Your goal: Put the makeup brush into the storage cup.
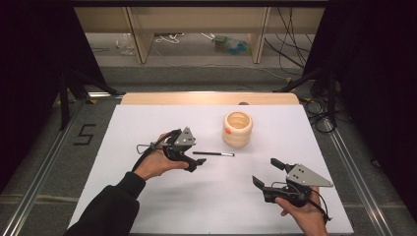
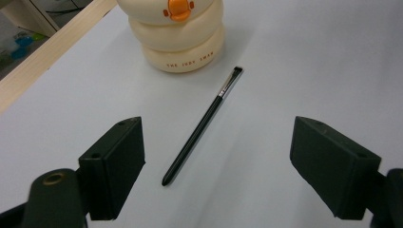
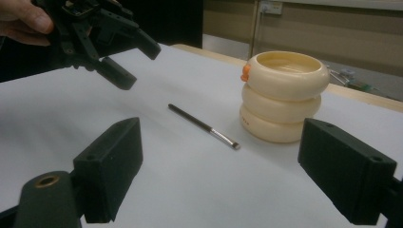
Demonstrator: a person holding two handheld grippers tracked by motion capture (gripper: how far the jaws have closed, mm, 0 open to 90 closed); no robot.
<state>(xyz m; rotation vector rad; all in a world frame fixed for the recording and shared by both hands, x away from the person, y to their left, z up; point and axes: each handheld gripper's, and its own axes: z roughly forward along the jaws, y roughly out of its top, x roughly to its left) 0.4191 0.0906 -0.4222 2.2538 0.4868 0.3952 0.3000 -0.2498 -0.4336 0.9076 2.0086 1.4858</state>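
A thin black makeup brush (image 1: 213, 154) lies flat on the white table sheet (image 1: 147, 123), its bristle tip toward the cream ring-stacked cup (image 1: 237, 129) with an orange duck beak. My left gripper (image 1: 194, 160) hovers open just left of the brush handle; in the left gripper view the brush (image 2: 202, 127) lies between and ahead of the spread jaws, below the cup (image 2: 175, 33). My right gripper (image 1: 265, 172) is open near the front right, holding nothing. The right gripper view shows the brush (image 3: 203, 126), the cup (image 3: 284, 96) and the left gripper (image 3: 126, 59).
The wooden table edge (image 1: 206, 98) runs along the back of the sheet. A number 5 (image 1: 84, 133) is marked on the grey floor mat at left. Black stands and cables flank the table.
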